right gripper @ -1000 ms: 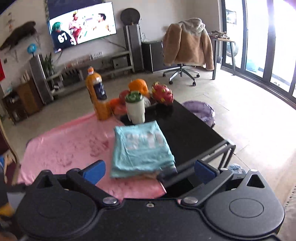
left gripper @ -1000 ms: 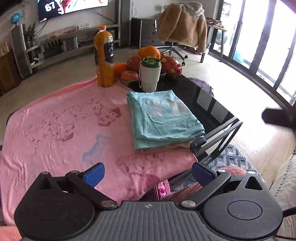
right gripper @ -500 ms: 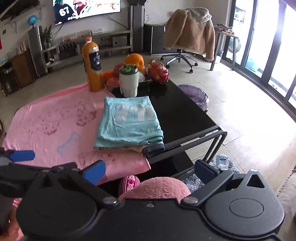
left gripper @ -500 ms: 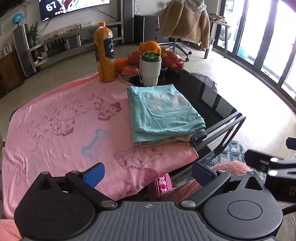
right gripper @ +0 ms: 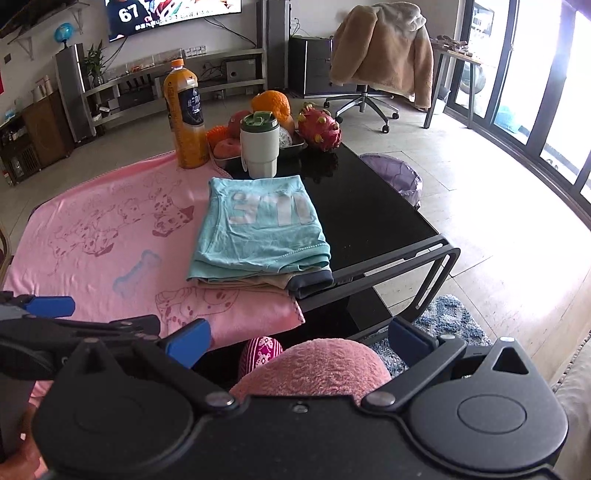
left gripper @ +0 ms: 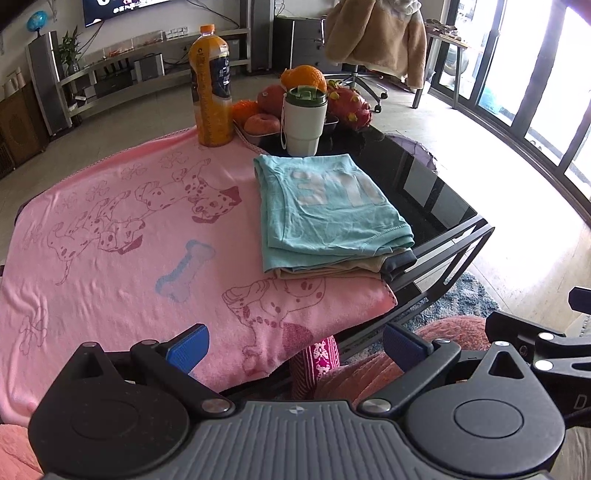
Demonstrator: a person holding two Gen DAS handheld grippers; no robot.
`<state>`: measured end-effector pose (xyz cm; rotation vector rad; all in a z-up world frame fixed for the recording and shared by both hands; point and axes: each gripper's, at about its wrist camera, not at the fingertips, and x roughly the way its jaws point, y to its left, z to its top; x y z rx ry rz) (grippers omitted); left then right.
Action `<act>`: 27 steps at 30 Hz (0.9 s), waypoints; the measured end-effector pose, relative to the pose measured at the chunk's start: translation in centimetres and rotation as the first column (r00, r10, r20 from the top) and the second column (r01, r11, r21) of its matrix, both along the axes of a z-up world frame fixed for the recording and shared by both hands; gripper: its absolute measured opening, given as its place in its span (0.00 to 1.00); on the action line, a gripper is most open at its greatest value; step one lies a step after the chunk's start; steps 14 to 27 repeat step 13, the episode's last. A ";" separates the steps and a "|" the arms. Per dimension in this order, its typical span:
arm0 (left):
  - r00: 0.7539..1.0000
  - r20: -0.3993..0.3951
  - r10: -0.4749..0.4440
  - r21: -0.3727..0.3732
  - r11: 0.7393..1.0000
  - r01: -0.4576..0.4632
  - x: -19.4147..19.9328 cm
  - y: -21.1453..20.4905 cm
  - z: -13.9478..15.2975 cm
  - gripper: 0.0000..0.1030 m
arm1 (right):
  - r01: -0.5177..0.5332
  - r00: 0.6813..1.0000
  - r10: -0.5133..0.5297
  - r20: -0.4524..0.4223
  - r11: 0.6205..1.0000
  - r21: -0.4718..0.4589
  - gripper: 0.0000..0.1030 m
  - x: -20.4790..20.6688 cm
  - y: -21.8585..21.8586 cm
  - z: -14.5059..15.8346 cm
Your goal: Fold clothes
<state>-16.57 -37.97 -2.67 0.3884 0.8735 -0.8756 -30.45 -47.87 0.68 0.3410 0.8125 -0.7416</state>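
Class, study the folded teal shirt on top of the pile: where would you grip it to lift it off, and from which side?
Grip the teal shirt at its near right corner, coming from the table's near edge. There its layered hem overhangs the tan garment beneath, so a finger could probably slip under; the white cup crowds the far edge.

Television [right gripper: 173, 14] cropped by top edge

Soft teal cotton shirt [left gripper: 328, 210] lies ahead of the matt black plastic gripper [left gripper: 295, 345], on a napped pink blanket [left gripper: 110, 236] over a glossy black glass table [left gripper: 417, 184]; beyond, a smooth plastic cup [left gripper: 304, 123].
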 end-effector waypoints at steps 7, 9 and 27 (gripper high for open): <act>1.000 -0.018 0.012 -0.014 1.000 -0.012 0.5 0.1 -0.3 0.99 | -0.008 1.000 0.008 -0.009 1.000 0.005 1.00 0.5 -0.1 -0.4; 1.000 0.008 0.016 -0.021 1.000 -0.016 0.4 0.2 -0.2 0.99 | -0.009 1.000 0.009 -0.011 1.000 0.007 1.00 0.5 -0.1 -0.5; 1.000 -0.005 0.019 -0.027 0.999 -0.019 0.8 0.3 -0.3 0.99 | -0.010 1.000 0.010 -0.005 1.000 0.013 1.00 0.6 0.0 -0.5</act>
